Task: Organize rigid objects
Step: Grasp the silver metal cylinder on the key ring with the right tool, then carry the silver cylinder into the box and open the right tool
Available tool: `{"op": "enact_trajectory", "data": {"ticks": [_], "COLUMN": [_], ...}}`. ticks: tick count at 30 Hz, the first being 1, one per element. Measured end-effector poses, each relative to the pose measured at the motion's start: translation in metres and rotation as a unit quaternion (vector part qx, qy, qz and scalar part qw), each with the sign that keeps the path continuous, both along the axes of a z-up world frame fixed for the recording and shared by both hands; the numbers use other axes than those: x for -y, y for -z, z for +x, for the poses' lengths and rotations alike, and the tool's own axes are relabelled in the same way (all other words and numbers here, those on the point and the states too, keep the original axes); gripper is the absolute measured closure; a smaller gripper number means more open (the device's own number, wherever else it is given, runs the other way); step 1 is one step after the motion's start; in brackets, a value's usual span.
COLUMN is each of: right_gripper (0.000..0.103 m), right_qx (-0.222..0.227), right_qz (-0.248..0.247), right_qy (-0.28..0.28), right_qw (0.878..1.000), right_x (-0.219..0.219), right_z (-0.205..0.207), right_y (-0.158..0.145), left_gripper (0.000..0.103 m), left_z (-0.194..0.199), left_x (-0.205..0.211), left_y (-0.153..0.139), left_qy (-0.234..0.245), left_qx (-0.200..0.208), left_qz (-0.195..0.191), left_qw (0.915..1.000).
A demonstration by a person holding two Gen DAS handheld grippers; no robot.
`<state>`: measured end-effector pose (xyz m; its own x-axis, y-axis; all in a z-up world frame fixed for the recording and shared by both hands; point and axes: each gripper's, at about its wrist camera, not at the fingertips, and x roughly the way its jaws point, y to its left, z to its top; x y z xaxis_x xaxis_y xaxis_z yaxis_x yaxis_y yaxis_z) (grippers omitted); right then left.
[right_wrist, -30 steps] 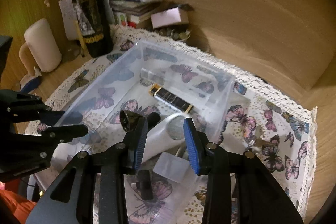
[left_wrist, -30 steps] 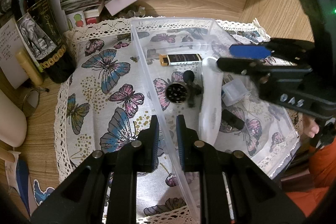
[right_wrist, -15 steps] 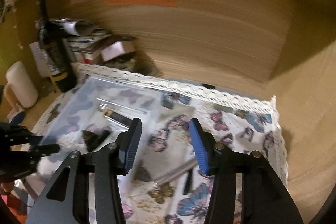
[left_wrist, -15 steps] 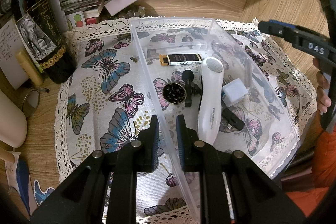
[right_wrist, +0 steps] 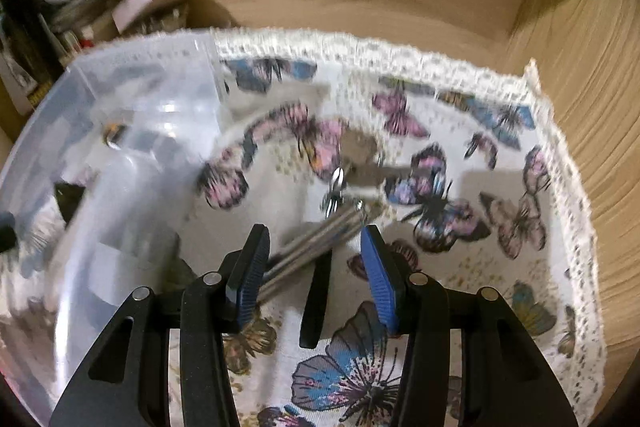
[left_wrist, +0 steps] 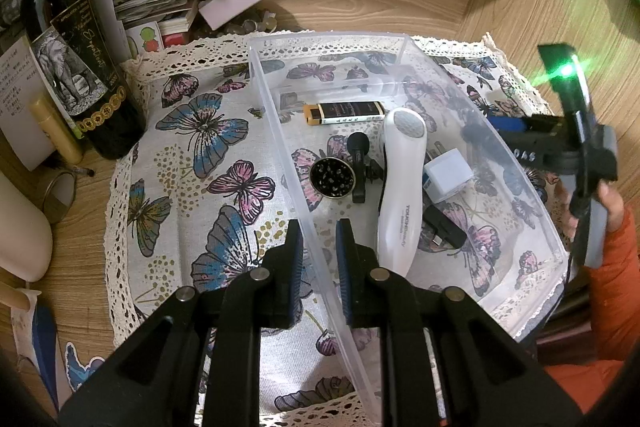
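A clear plastic bin stands on a butterfly cloth. In it lie a white handheld device, a black-and-gold lighter, a round black grinder, a small black clip microphone, a white charger cube and a black plug. My left gripper straddles the bin's left wall, jaws narrowly apart; contact is unclear. My right gripper is open over a silver metal tool and a black stick on the cloth, right of the bin. The right gripper also shows in the left wrist view.
A dark wine bottle, stacked papers and small boxes and coins stand at the back left. A cream mug sits far left. Wooden walls close the back and right. The right wrist view is blurred.
My right gripper left the bin, swung right and came down over the silver tool and black stick on the cloth, jaws wider apart. The left gripper and bin have not moved.
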<state>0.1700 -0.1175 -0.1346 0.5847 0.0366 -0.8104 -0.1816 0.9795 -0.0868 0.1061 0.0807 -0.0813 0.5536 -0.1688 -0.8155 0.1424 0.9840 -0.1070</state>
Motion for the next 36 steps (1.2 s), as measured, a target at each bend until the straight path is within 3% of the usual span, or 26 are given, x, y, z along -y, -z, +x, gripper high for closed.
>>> {"op": "enact_trajectory", "data": {"ticks": [5,8,9,17,26,36], "right_gripper": [0.064,0.085,0.088,0.089,0.089,0.089], "right_qx": [-0.004,0.001,0.003,0.022,0.084,0.153], "right_qz": [0.007,0.002,-0.001,-0.004,0.018,0.040], "right_qy": [-0.002,-0.001,0.000,0.007,-0.004,-0.052], "right_qw": [1.000,1.000,1.000,1.000,0.996,0.986], "right_x": [0.004,0.007,0.008,0.010,0.003,-0.027], "right_z": [-0.004,-0.009,-0.011,-0.019,-0.034,-0.051], "right_y": [0.007,0.007,0.006,-0.004,-0.050,-0.095], "left_gripper": [0.086,0.086,0.086,0.086,0.086,0.086], "left_z": [0.000,0.002,0.002,0.002,0.002,0.002], "left_x": [-0.001,-0.001,-0.002,-0.002,-0.002,-0.002], "left_y": [0.002,0.005,0.005,0.005,0.005,0.005], "left_qy": [-0.001,-0.002,-0.002,-0.002,-0.003,-0.003], "left_qx": [-0.003,-0.007,-0.007,-0.007,-0.007,-0.007], "left_qz": [0.000,-0.001,-0.001,-0.001,-0.002,-0.002], "left_qw": [1.0000,1.0000,1.0000,1.0000,1.0000,1.0000]}}
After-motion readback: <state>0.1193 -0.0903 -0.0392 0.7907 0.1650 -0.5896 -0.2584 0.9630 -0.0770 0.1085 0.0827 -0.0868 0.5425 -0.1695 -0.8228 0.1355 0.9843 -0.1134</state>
